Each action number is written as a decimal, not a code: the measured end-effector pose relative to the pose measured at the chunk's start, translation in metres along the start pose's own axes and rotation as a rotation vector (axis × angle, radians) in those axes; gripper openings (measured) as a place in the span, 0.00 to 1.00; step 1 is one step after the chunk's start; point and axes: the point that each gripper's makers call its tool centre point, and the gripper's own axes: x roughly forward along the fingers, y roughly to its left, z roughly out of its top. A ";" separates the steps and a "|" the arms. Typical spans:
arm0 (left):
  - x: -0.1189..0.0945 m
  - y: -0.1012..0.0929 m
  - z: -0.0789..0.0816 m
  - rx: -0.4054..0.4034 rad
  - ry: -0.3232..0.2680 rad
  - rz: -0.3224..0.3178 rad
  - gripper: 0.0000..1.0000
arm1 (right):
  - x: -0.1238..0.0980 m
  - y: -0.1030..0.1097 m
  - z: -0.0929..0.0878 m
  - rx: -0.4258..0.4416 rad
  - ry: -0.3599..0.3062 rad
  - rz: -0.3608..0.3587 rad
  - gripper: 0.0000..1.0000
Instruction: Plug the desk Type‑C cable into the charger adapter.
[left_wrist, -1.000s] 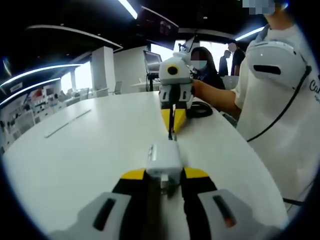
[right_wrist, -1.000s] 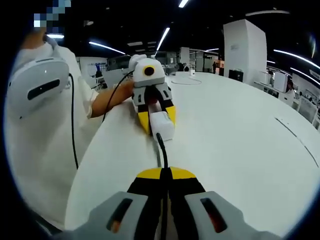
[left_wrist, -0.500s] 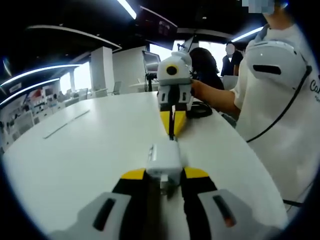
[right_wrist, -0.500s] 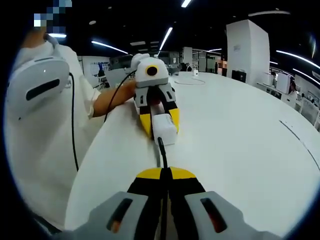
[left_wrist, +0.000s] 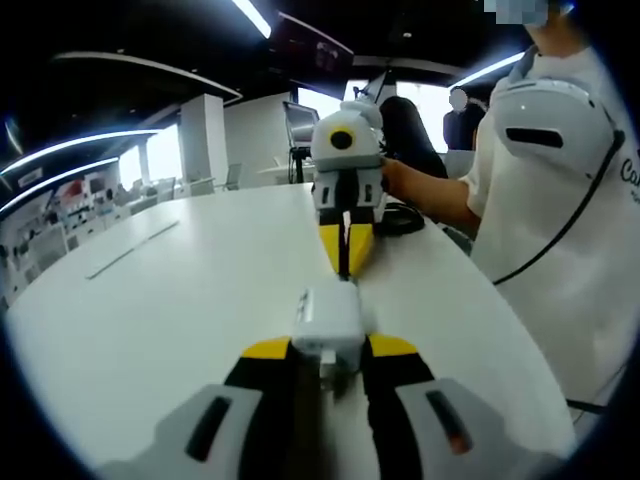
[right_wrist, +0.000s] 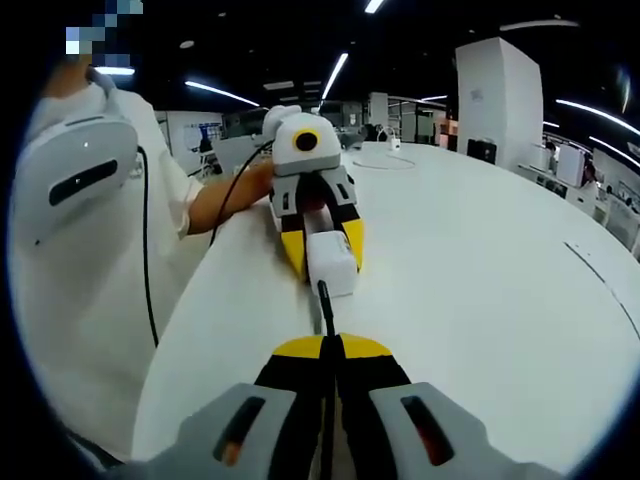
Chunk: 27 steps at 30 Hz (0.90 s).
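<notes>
My left gripper (left_wrist: 321, 352) has its fingers clamped on the white charger adapter (left_wrist: 326, 318), held just above the white worktop (left_wrist: 180, 300). My right gripper (right_wrist: 329, 348) has its fingers pinched together on the black Type-C cable (right_wrist: 325, 305), whose plug end meets the adapter's face; I cannot tell whether it is seated.

1. The left hand-held gripper (left_wrist: 320, 352) has yellow-tipped black jaws and grey housings with dark slots.
2. The right hand-held gripper (right_wrist: 325, 350) looks alike, at 6 o'clock.
3. The person wears a white short-sleeved shirt (right_wrist: 75, 300), a white device (right_wrist: 75, 170) and black cable (right_wrist: 146, 270) at 9 o'clock.
</notes>
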 end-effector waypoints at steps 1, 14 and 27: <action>0.000 0.000 0.000 0.000 0.000 0.000 0.26 | 0.001 0.000 0.000 0.000 0.000 0.001 0.03; 0.000 -0.001 0.000 -0.002 0.005 0.002 0.26 | 0.005 0.004 0.002 0.001 0.013 0.007 0.03; 0.001 0.000 0.000 -0.014 0.020 0.007 0.26 | 0.005 0.004 0.003 0.002 0.020 -0.011 0.03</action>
